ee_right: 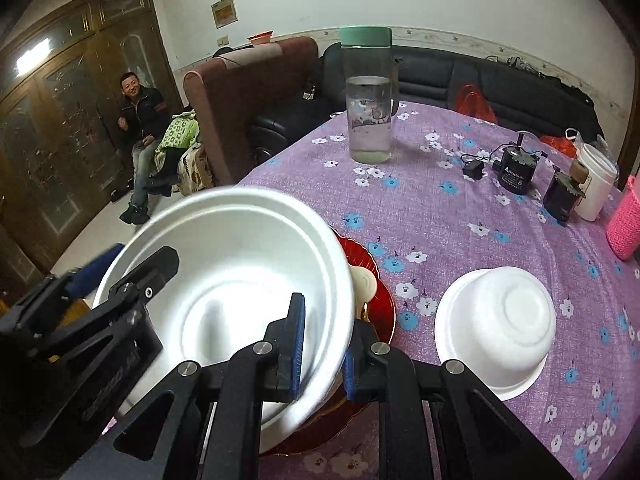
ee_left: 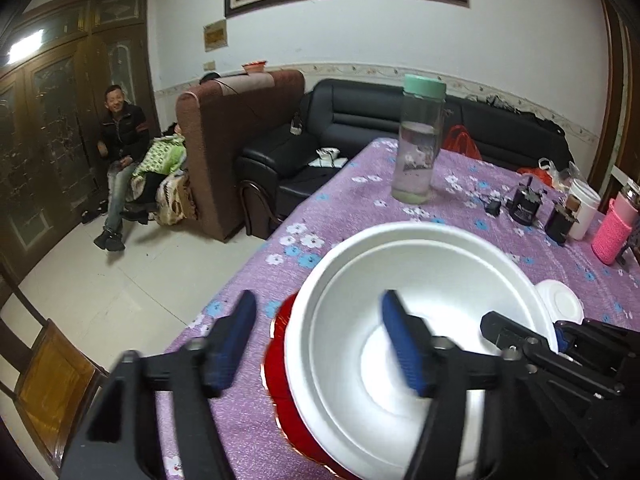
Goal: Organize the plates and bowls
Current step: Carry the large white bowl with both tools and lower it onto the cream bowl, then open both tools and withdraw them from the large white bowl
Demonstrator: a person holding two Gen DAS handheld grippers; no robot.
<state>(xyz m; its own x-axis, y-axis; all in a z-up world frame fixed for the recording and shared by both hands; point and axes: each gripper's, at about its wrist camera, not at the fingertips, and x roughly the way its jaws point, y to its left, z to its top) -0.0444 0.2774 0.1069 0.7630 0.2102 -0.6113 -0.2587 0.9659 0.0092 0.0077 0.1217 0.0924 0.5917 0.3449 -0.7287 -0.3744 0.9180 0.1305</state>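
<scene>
A large white foam bowl [ee_left: 424, 300] [ee_right: 240, 264] is held tilted above a red plate [ee_left: 280, 380] [ee_right: 372, 284] on the purple flowered tablecloth. My right gripper [ee_right: 322, 352] is shut on the bowl's near rim, one blue pad inside, one outside. My left gripper [ee_left: 320, 340] is open, straddling the bowl's left rim: one finger outside, one over the bowl's inside. A smaller white foam bowl [ee_right: 496, 320] [ee_left: 560, 300] lies upside down on the cloth to the right. A small cream object [ee_right: 366, 282] lies on the red plate.
A clear water bottle with a green lid [ee_left: 420, 140] [ee_right: 368, 96] stands farther back. Small black motors [ee_right: 516, 172], a white cup [ee_right: 596, 184] and a pink-sleeved bottle [ee_left: 612, 228] stand at the right. A wooden chair [ee_left: 52, 380] is left of the table edge. A man sits across the room.
</scene>
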